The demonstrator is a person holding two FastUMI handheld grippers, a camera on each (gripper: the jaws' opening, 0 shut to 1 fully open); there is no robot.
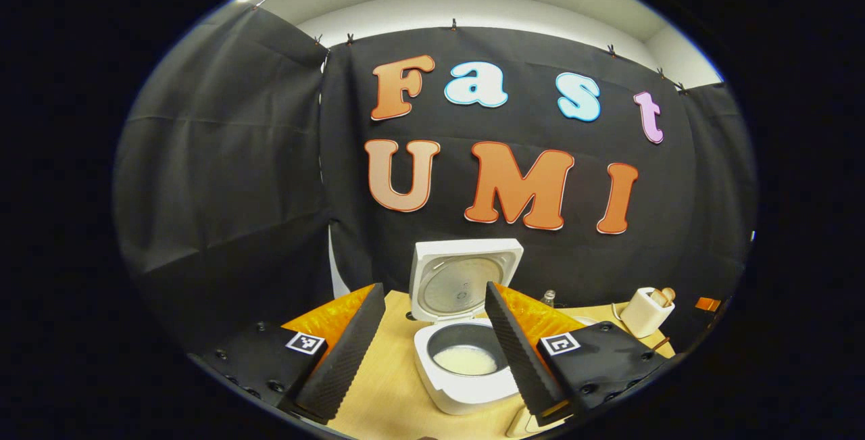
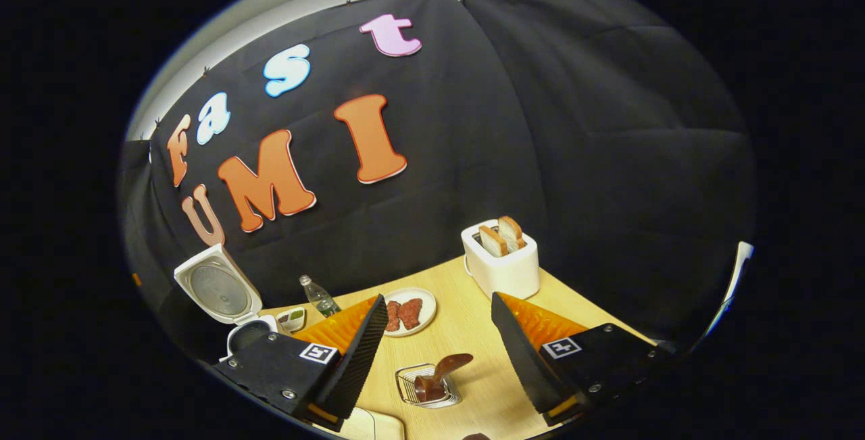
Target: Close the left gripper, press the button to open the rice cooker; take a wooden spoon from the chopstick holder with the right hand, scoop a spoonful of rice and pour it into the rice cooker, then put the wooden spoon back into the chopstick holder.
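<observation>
Pale wooden counter (image 2: 473,332): rice cooker (image 1: 466,365) open, rice inside; wooden spoon (image 2: 439,369) back in chopstick holder (image 2: 427,386); left claw (image 1: 432,352), right claw (image 2: 439,352) both spread, empty. Seemingly finished.

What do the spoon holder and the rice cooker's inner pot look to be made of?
The holder looks like thin bright metal wire: an open grid, the table visible through it. The spoon in it reads as dark, smooth, slightly glossy wood. The inner pot looks like dark, matte coated metal; the cooker shell seems smooth white plastic.
</observation>
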